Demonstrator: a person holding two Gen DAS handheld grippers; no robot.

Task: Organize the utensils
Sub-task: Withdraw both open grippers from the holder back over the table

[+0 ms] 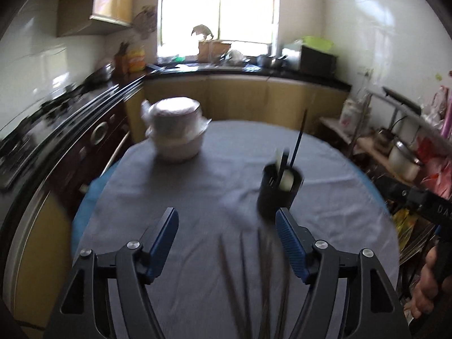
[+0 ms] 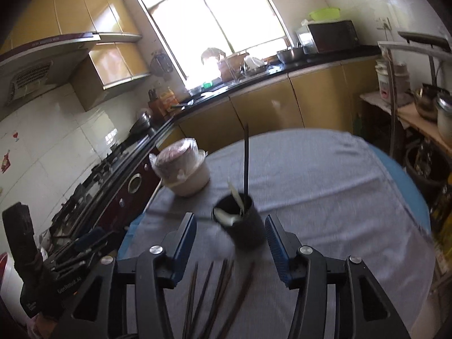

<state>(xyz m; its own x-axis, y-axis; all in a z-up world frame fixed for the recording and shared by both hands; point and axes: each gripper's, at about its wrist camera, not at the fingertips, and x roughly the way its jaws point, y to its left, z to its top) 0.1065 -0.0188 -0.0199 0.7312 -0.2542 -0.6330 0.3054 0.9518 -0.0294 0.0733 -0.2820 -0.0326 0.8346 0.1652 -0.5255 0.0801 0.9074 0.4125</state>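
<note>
A: Where is free room found?

B: On the grey-clothed round table [image 2: 325, 186], right of the black cylindrical utensil holder [image 2: 245, 226].

A: Grippers?

B: The left gripper [image 1: 227, 226] and right gripper [image 2: 230, 234] are spread, empty, above the dark chopsticks [image 2: 209, 291].

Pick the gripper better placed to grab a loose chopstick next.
Marginal, right gripper: open, empty, chopsticks centred between its fingers. Left gripper, also open, has them offset toward one finger.

On the grey-clothed round counter [image 1: 180, 197] a black cylindrical utensil holder [image 1: 278, 195] is set — dark thin chopsticks [image 1: 243, 276] before it, stacked wrapped white bowls [image 1: 176, 132] behind-left.
</note>
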